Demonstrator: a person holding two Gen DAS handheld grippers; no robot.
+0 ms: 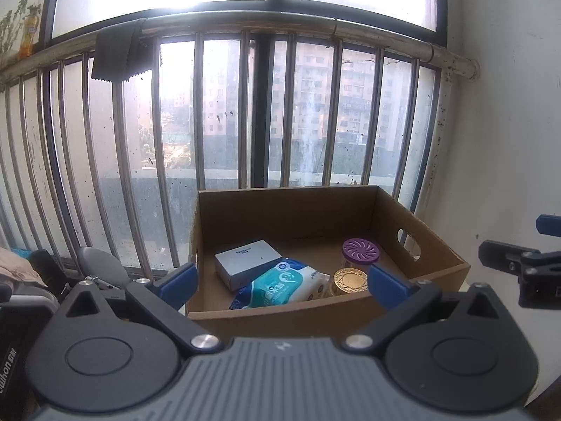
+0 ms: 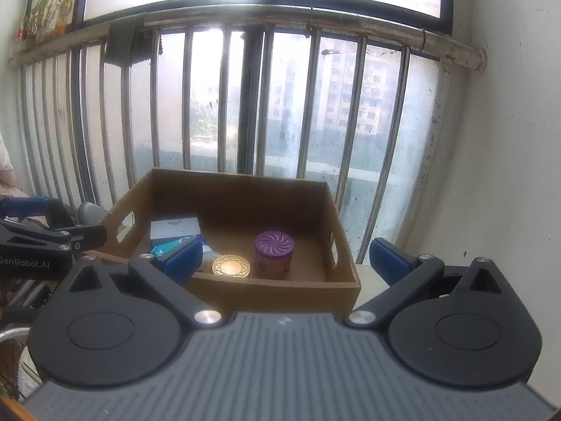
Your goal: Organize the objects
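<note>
With four items already in the cardboard box (image 1: 434, 273), both the left gripper (image 1: 280, 286) and right gripper (image 2: 291, 258) hover nearby, jaws apart and empty.

Both wrist cameras look forward over their own blue fingertips toward a barred window (image 1: 245, 112), each close behind an open cardboard box (image 1: 438, 270). The left view sits off to the box's left, box lower centre-right of frame. The right view faces it squarely from the right, box (image 2: 280, 286) at lower centre. Both share the box and window rail.
</note>
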